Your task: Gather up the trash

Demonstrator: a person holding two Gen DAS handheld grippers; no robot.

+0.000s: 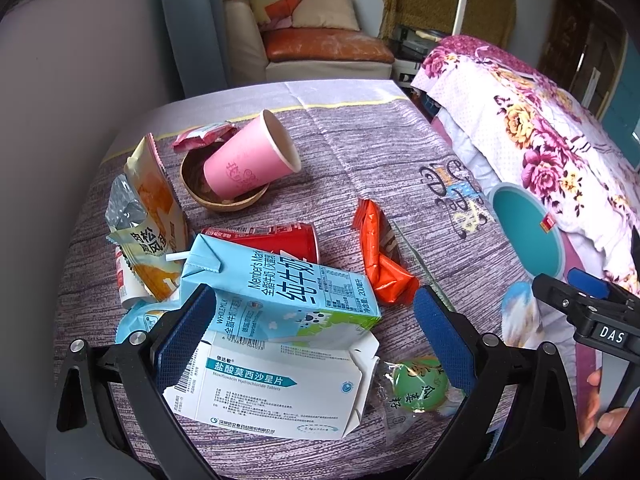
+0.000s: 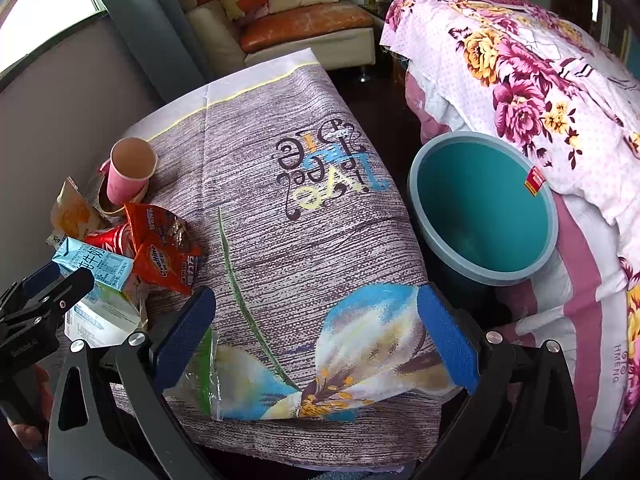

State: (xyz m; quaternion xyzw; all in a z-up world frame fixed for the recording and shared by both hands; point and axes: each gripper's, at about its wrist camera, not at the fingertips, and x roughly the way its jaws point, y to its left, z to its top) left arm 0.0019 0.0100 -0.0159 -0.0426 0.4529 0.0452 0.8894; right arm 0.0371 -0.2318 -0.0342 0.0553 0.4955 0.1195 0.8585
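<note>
Trash lies heaped on the table's left side. A blue milk carton [image 1: 276,288] rests on a white medicine box [image 1: 276,388], and my open left gripper [image 1: 316,332] straddles both. A green sweet wrapper [image 1: 418,384] lies by its right finger. Behind are a red can [image 1: 280,240], an orange snack wrapper [image 1: 380,256], a yellow snack bag [image 1: 152,216] and a pink paper cup [image 1: 252,156] tipped in a wooden bowl [image 1: 200,192]. My right gripper [image 2: 316,336] hangs open over bare tablecloth, nothing between its fingers. A teal bin [image 2: 484,204] stands to the table's right.
A purple patterned tablecloth [image 2: 304,248] covers the table. A floral quilt [image 2: 520,80] is piled right of the bin. A sofa with cushions [image 1: 320,44] stands behind the table, and a grey wall [image 1: 80,80] lies to the left. A clear plastic wrapper [image 2: 200,376] lies near the front edge.
</note>
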